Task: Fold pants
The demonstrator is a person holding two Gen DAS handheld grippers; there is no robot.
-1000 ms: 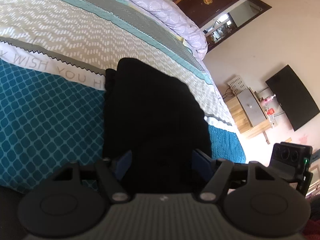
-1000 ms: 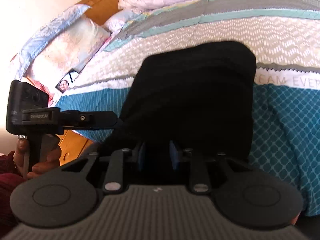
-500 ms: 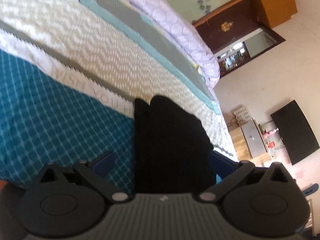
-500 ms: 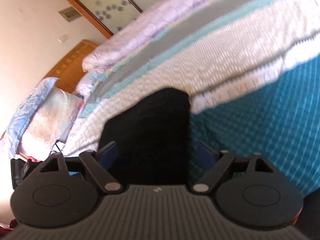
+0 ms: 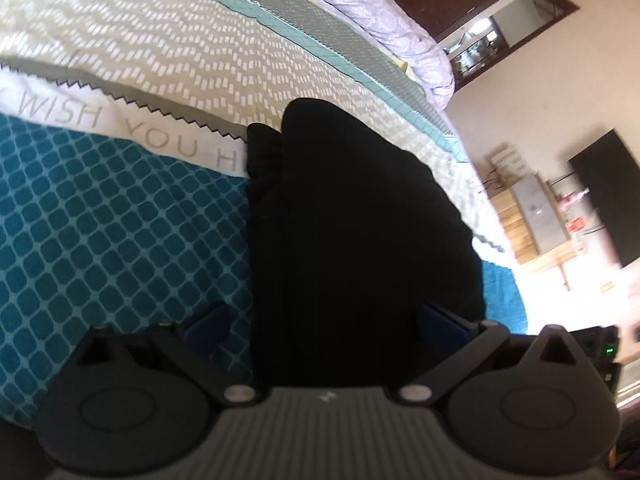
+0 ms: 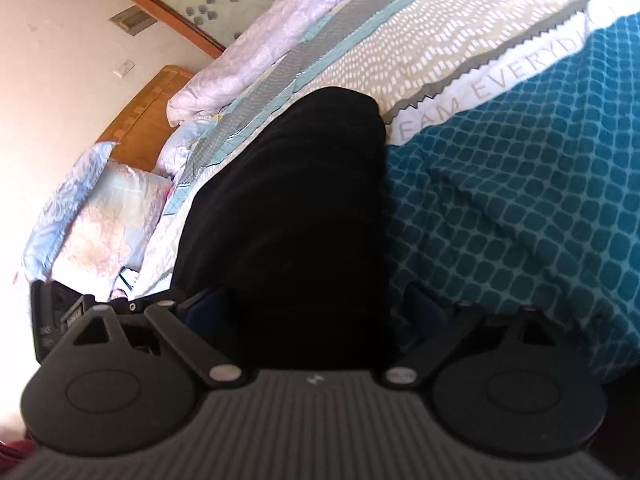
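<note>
The black pants (image 5: 352, 240) are seen folded into a compact, rounded bundle laid on the bedspread (image 5: 100, 248), across the boundary where the teal lattice-patterned section meets the white band printed with grey lettering; a second layer of the fabric is visible along the bundle's left edge in the left wrist view. In that view, the left gripper (image 5: 326, 320) is held wide open, its 2 blue-padded fingers (image 5: 208, 322) spread to either side of the near end of the pants, and nothing is gripped between them. In the right wrist view, the pants (image 6: 296, 216) are framed the same way by the right gripper (image 6: 316, 312), whose jaws are likewise spread wide on both sides of the bundle with nothing clamped. Whether the pads touch the fabric cannot be told. Beyond the pants, beige chevron-patterned and grey-and-turquoise striped bands of the bedspread are followed by a rolled lilac quilt (image 6: 272, 44). A pale floral pillow (image 6: 96, 216) and a wooden headboard (image 6: 140, 120) are seen at the left of the right wrist view, while a wooden side cabinet (image 5: 532, 224) and a dark wall-mounted screen (image 5: 608, 196) are seen at the right of the left wrist view.
</note>
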